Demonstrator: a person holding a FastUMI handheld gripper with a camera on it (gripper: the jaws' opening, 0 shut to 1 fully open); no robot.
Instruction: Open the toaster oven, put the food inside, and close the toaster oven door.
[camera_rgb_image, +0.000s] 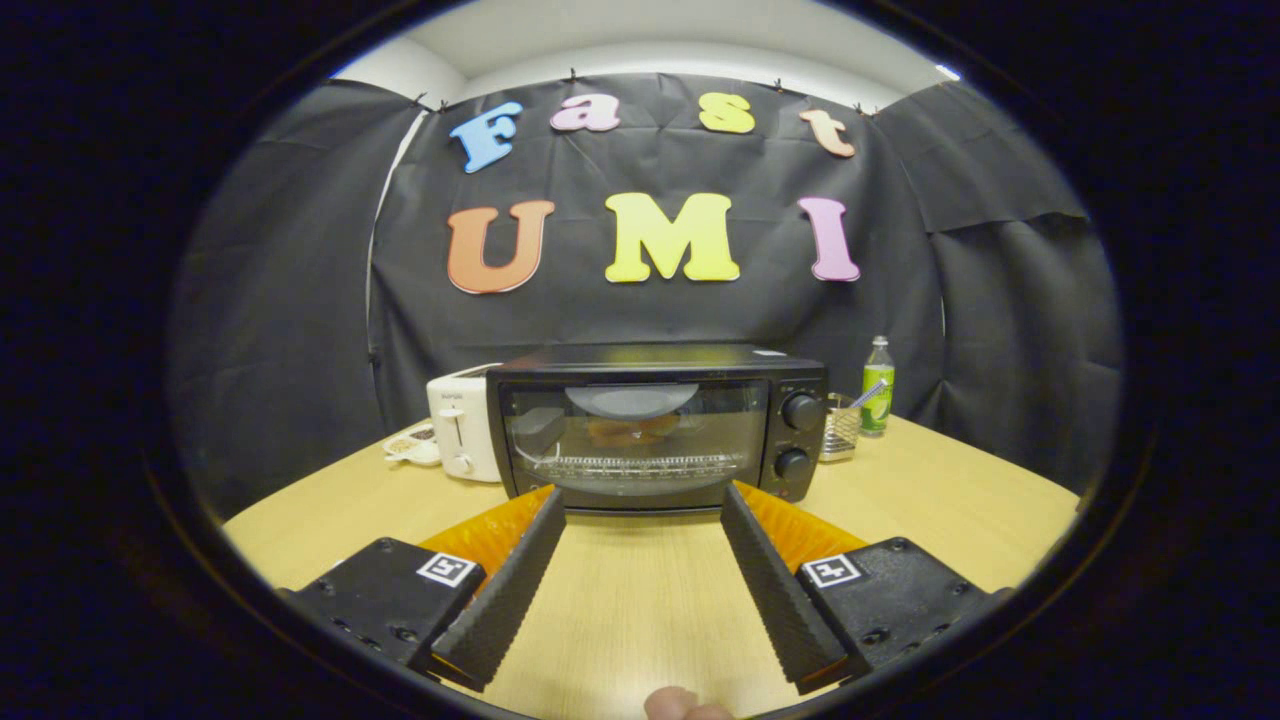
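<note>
Two fingers of the gripper (642, 505) stand wide apart, holding nothing. Straight ahead, just beyond their tips, the toaster oven (660, 425) sits on the table (960, 500), door shut, food seemingly already behind the glass.

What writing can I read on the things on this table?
None is legible.
white toaster: small mark near its top, too blurred.
toaster oven: markings by the knobs, too small.
green bottle: label too small.
gripper, jaws open toward the oven: square markers, patterns, not words.
</note>
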